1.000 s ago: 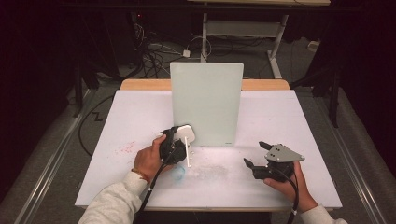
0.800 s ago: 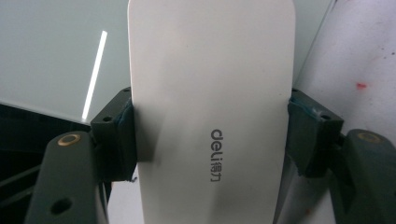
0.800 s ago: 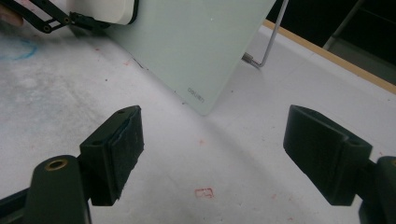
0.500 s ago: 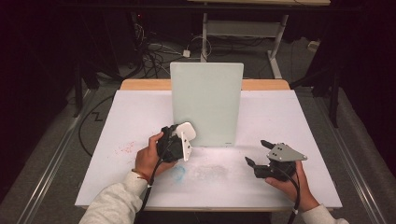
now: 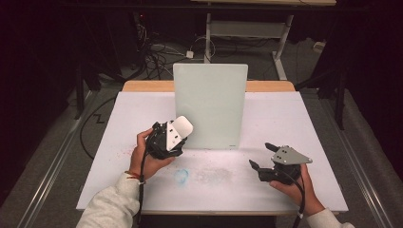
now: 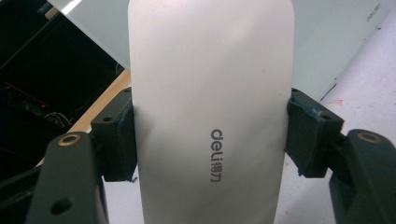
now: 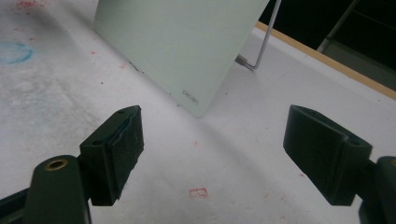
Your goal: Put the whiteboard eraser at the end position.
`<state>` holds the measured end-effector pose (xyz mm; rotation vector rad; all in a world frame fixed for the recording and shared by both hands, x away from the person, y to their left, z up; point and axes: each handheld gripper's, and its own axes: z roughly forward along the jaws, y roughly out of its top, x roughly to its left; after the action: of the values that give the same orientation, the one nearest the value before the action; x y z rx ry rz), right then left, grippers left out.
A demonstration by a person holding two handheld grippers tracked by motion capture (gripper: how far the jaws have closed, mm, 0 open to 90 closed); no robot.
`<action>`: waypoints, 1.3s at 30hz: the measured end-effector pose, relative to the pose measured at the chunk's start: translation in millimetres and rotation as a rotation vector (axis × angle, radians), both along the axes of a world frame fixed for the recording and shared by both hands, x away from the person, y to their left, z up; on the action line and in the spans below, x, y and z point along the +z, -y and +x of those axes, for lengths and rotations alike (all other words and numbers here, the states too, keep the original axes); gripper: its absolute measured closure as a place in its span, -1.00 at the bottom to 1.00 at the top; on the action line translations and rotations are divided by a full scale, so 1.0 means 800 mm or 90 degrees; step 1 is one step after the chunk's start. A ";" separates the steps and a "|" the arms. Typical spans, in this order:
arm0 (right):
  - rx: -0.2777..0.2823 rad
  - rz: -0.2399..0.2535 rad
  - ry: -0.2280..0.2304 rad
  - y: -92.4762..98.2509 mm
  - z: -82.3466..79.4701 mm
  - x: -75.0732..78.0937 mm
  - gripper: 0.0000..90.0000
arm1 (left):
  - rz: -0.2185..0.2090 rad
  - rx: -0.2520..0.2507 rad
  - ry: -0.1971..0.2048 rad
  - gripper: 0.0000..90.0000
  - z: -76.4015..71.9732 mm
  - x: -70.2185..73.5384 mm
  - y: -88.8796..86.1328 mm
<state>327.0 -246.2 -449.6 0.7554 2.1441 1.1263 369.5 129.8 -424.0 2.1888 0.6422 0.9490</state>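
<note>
A white oblong eraser (image 5: 181, 127) with a grey "deli" logo is clamped by its long sides in my left gripper (image 5: 175, 136), which is shut on it just in front of the lower left corner of the board. In the left gripper view the eraser (image 6: 210, 93) stands tall between the two pads (image 6: 310, 135). An upright pale-green glass board (image 5: 210, 107) stands mid-table on a wire stand (image 7: 261, 44). My right gripper (image 5: 260, 155) is held low at the right front, open, with bare table between its jaws (image 7: 233, 149).
The white table top (image 5: 294, 123) carries red flecks and a blue smudge (image 5: 181, 175) in front of the board. A wooden edge (image 5: 142, 86) runs along the back. Cables lie on the dark floor behind.
My left gripper has lifted the eraser slightly up and to the left, near the board's lower left corner. The right gripper has barely moved.
</note>
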 end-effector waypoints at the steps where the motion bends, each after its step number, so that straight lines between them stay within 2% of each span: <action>1: 0.001 0.001 -0.001 0.000 0.000 0.000 -0.54 | -0.004 -0.006 -0.004 -0.35 -0.001 0.003 -0.002; 8: 0.003 0.000 -0.002 -0.001 0.001 -0.001 -0.54 | -0.022 -0.035 -0.029 -0.35 -0.005 0.015 -0.016; 15: 0.001 -0.004 -0.003 0.002 -0.003 -0.002 -0.54 | -0.020 -0.066 -0.051 -0.35 -0.009 0.021 -0.020; 21: 0.002 -0.002 -0.003 0.002 -0.004 -0.001 -0.54 | -0.015 -0.099 -0.080 -0.35 -0.014 0.024 -0.020; 24: 0.002 -0.003 -0.003 0.001 -0.004 -0.001 -0.54 | -0.005 -0.118 -0.097 -0.35 -0.017 0.023 -0.017; 25: 0.003 -0.001 -0.004 0.001 -0.004 -0.001 -0.54 | 0.002 -0.135 -0.114 -0.35 -0.019 0.022 -0.015; 26: 0.003 -0.001 -0.004 0.001 -0.004 -0.001 -0.54 | 0.002 -0.135 -0.114 -0.35 -0.019 0.022 -0.015; 34: 0.006 -0.001 -0.004 0.001 -0.004 -0.001 -0.54 | 0.036 -0.197 -0.165 -0.35 -0.027 0.018 -0.002; 36: 0.007 -0.004 -0.004 0.000 -0.005 -0.001 -0.54 | 0.053 -0.210 -0.178 -0.35 -0.027 0.016 0.002; 37: 0.009 -0.004 -0.004 0.001 -0.005 -0.001 -0.54 | 0.068 -0.224 -0.197 -0.35 -0.027 0.012 0.006; 38: 0.008 -0.004 -0.003 0.001 -0.005 -0.001 -0.54 | 0.074 -0.234 -0.208 -0.35 -0.027 0.010 0.009; 39: 0.008 -0.004 -0.003 0.001 -0.005 -0.001 -0.54 | 0.074 -0.234 -0.208 -0.35 -0.027 0.010 0.009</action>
<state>323.3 -246.7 -450.6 0.7439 2.1584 1.1252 347.7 122.7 -416.2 2.4782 0.3129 0.4525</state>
